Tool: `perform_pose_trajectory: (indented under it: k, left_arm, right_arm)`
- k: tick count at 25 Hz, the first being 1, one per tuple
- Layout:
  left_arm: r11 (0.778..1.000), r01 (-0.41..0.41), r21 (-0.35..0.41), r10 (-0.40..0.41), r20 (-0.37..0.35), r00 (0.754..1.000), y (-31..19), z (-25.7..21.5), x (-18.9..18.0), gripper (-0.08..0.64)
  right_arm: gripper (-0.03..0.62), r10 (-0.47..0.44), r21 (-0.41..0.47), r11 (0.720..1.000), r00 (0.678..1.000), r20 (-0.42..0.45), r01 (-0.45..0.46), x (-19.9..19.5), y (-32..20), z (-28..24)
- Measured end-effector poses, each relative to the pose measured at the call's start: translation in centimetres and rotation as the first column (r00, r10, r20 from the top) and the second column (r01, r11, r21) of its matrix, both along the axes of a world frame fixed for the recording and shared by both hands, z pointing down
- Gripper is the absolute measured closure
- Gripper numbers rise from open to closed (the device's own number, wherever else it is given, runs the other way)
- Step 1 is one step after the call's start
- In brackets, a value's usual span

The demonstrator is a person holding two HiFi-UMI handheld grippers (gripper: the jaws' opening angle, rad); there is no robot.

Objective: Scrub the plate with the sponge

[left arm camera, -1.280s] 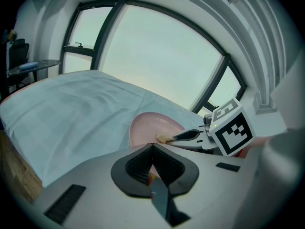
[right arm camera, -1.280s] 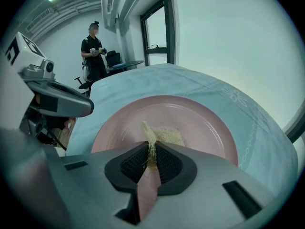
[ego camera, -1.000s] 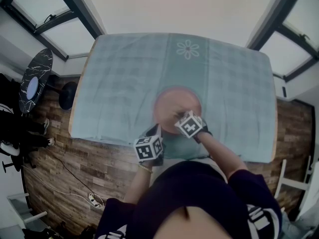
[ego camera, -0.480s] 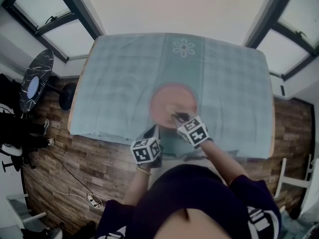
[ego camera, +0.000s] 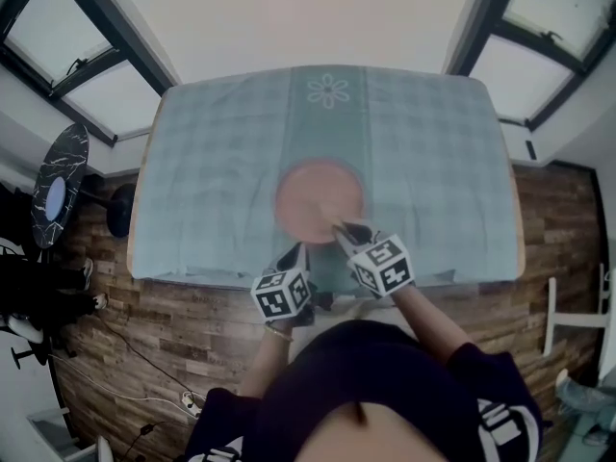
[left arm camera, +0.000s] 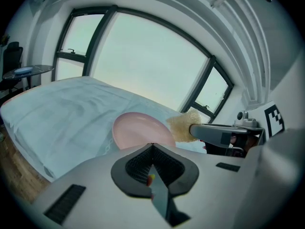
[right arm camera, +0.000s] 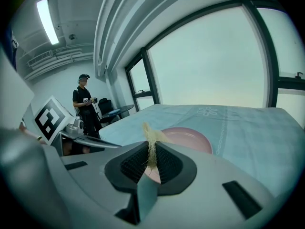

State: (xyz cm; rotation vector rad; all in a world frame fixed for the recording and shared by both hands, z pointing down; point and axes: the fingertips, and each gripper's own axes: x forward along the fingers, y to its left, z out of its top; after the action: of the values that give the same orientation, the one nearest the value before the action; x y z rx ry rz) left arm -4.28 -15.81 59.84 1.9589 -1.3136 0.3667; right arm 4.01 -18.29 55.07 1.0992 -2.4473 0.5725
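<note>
The wood floor (ego camera: 144, 335) and the windows (ego camera: 87, 85) frame the table (ego camera: 136, 221), which a pale blue-green checked cloth (ego camera: 202, 171) covers to its edges. A flower motif (ego camera: 327, 91) is on the cloth's far side. The head view has shifted since a second ago, so the table sits a little further left in the picture. A person (right arm camera: 85, 106) stands well off behind it in the right gripper view.

The pink plate (ego camera: 313, 192) lies flat on the cloth, in the middle and towards the near edge, where it lay before.

The right gripper (ego camera: 345, 231) has drawn back toward the person. A second ago its tip was over the plate's middle; now it is at the plate's near right rim. Its jaws are clamped on the sponge (right arm camera: 151, 147), a tan fibrous piece that sticks up from between the pads. In the left gripper view the sponge (left arm camera: 183, 125) shows just beside the plate's right rim; contact with the plate cannot be made out.

The left gripper (ego camera: 295, 254) has stayed at the table's near edge, just short of the plate and left of the right gripper. Its jaws are together, with nothing clearly held between them.
</note>
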Motion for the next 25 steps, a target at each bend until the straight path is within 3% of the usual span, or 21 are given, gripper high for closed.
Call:
perform_pose_trajectory:
  k: [9, 25]
  left_arm:
    - [0.992, -0.125, 0.035, 0.126, -0.016, 0.992, 3.8, -1.9, -0.3, 0.551]
    - [0.976, -0.212, 0.049, 0.214, -0.051, 0.975, 13.5, -4.2, -5.5, 0.551]
  right_arm:
    - [0.552, 0.15, -0.003, 0.989, 0.987, 0.058, -0.15, -0.6, 5.2, -1.7]
    - [0.554, 0.247, 0.051, 0.966, 0.964, 0.101, -0.253, -6.2, 16.2, -5.0]
